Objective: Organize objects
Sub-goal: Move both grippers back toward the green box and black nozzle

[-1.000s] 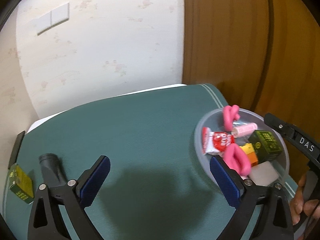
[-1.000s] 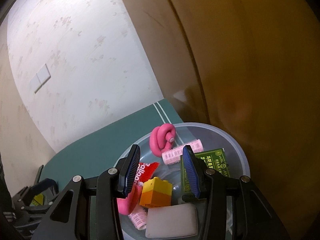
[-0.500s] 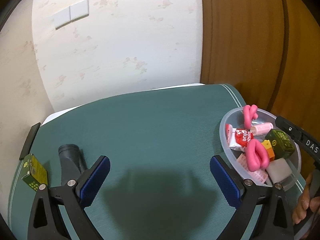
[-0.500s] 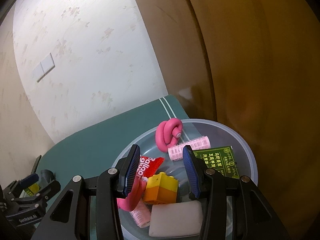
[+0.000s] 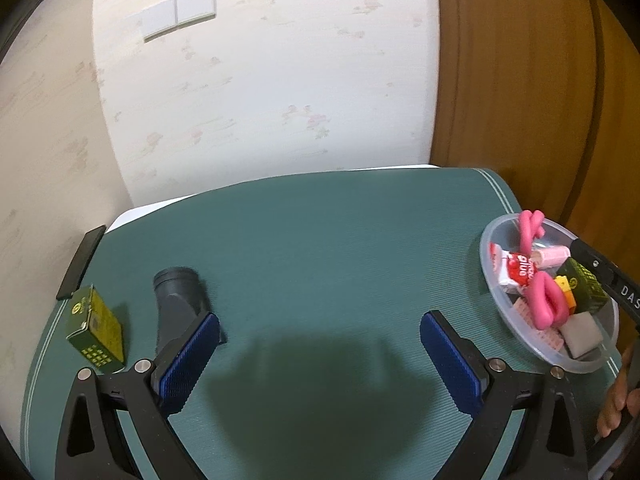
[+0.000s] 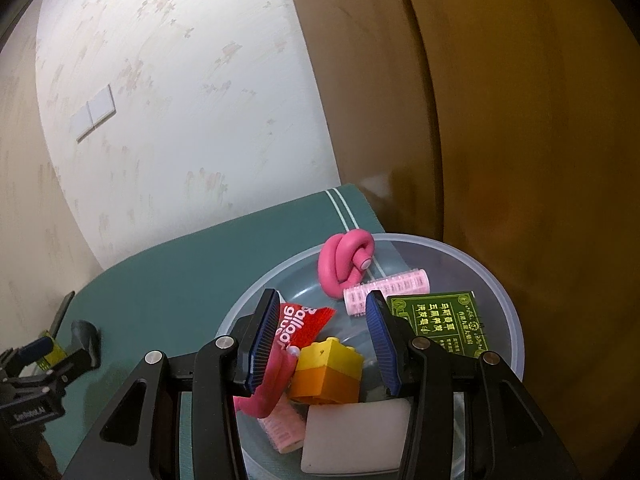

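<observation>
**Two tools over the green desk**

We see our left tool (image 5: 320, 344) spread wide above the bare green mat (image 5: 320, 248) on the desk, pinching nothing. A grey nozzle (image 5: 178, 300) lies just beside its left pad, and a green box (image 5: 94, 330) lies further left. Our right tool (image 6: 320, 340) hangs over the clear bowl (image 6: 500, 292) at the mat's right end, its jaws partly apart and gripping nothing. Between its pads shows a yellow-orange brick (image 6: 326, 372), among pink curlers (image 6: 386, 292), a red packet (image 6: 300, 328), a white sponge (image 6: 356, 436) and a green carton (image 6: 440, 326).
</observation>
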Demonstrator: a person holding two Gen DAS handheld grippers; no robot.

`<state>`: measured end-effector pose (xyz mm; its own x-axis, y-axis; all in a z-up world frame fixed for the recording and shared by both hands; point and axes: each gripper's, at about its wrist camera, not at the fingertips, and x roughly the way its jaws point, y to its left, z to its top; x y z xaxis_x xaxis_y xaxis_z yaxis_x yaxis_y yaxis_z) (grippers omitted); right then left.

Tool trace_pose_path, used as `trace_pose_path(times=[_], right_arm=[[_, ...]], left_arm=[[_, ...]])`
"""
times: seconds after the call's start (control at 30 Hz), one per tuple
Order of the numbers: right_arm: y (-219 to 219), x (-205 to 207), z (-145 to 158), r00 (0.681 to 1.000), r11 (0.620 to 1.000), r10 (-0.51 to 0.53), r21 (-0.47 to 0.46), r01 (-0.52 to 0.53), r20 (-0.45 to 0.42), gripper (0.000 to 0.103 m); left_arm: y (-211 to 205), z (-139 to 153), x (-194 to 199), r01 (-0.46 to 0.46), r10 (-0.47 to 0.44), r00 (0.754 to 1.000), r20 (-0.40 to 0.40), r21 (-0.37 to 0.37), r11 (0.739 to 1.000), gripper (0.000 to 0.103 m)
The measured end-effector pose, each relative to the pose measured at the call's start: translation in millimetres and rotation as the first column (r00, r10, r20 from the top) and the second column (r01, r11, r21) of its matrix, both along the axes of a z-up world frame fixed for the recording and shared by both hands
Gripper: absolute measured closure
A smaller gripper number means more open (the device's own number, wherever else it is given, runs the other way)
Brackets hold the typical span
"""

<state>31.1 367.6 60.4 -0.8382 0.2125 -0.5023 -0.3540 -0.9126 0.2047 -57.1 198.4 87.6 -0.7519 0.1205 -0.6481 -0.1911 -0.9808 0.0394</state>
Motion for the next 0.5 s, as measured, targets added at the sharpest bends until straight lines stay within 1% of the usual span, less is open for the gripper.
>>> trace_pose_path(times=[0.33,0.5], right_arm=[[-17.2,-1.0,-0.6,1.0,0.996,0.005,0.084,-0.005,0.01,0.056],[-20.4,-0.6,0.2,1.0,0.995,0.001,0.095,-0.002,0.014,0.056]], left_arm=[[-35.8,-3.2,2.0,-0.069,0.069,0.998,0.0,0.013,0.998,0.001],[-59.1,-4.4,1.7,-0.112,0.112,0.994,0.005,0.025,0.993,0.001]])
